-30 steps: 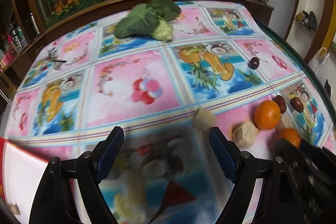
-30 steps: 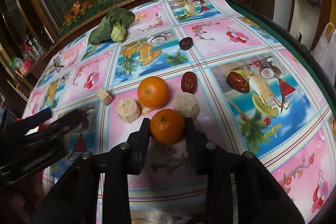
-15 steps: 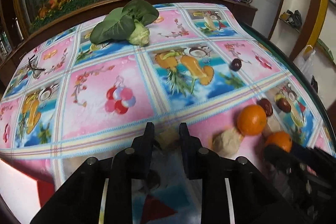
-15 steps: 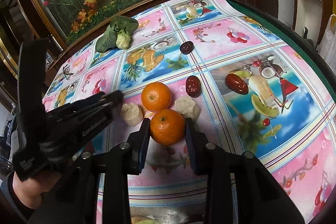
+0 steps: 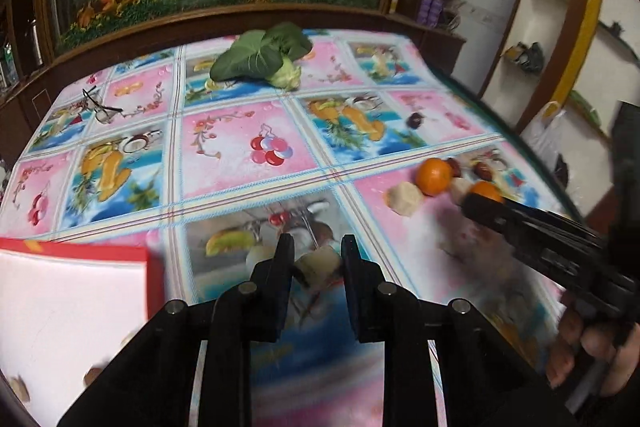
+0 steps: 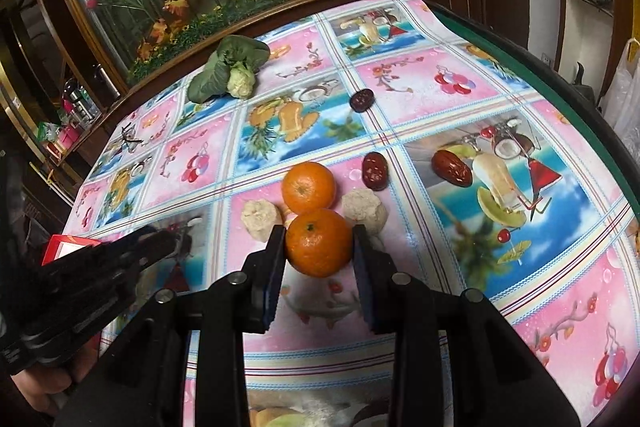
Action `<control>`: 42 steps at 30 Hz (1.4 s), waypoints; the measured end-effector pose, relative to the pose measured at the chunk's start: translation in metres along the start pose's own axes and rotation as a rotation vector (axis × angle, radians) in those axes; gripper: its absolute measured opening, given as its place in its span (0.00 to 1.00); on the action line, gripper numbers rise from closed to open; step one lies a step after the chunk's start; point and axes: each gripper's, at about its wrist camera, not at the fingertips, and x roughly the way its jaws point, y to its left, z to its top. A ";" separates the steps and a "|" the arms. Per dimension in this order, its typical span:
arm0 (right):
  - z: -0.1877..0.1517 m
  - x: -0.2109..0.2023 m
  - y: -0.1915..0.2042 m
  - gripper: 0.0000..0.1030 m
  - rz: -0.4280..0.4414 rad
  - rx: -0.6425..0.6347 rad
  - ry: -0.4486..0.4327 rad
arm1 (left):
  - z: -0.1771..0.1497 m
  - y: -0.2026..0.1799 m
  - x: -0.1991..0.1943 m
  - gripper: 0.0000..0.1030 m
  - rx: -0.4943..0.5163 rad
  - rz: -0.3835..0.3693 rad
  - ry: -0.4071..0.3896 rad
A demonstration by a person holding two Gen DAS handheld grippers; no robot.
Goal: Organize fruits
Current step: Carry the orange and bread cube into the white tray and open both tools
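Observation:
In the left wrist view my left gripper (image 5: 316, 255) is shut on a small pale fruit chunk (image 5: 318, 263), held above the tablecloth next to a red-rimmed white box (image 5: 80, 291) at lower left. My right gripper (image 6: 319, 247) is shut on an orange (image 6: 319, 243). Just beyond that lie a second orange (image 6: 308, 189) and two pale chunks (image 6: 262, 219) (image 6: 364, 211). Three dark red dates (image 6: 375, 171) (image 6: 451, 167) (image 6: 362, 99) lie farther out. The left gripper's body (image 6: 100, 267) shows at the left of the right wrist view.
A leafy green vegetable (image 5: 260, 57) lies at the table's far side, and a pair of glasses (image 5: 100, 107) at far left. The patterned tablecloth (image 5: 240, 147) covers the table. A wooden-framed glass case with plants stands behind, and the table's right edge (image 6: 560, 83) drops off.
My left gripper shut on the pale chunk, then rose and moved left towards the red-rimmed box. The right gripper stayed still on its orange.

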 end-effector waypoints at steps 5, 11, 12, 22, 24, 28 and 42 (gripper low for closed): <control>-0.005 -0.016 0.014 0.33 0.011 -0.045 -0.017 | -0.011 0.003 -0.035 0.22 -0.001 -0.033 -0.055; -0.021 -0.034 0.028 0.33 0.011 -0.077 -0.017 | -0.027 0.011 -0.059 0.22 -0.016 -0.023 -0.062; -0.025 -0.039 0.032 0.33 0.013 -0.082 -0.017 | -0.030 0.013 -0.062 0.22 -0.021 -0.015 -0.060; -0.057 -0.059 0.086 0.33 0.053 -0.175 0.009 | -0.063 0.076 -0.096 0.22 -0.151 0.123 -0.054; -0.061 -0.059 0.102 0.33 0.068 -0.202 0.016 | -0.068 0.091 -0.103 0.22 -0.181 0.160 -0.057; -0.070 -0.056 0.137 0.33 0.099 -0.257 0.031 | -0.081 0.122 -0.118 0.22 -0.241 0.230 -0.062; -0.089 -0.029 0.244 0.34 0.205 -0.417 0.085 | -0.099 0.179 -0.137 0.22 -0.350 0.341 -0.074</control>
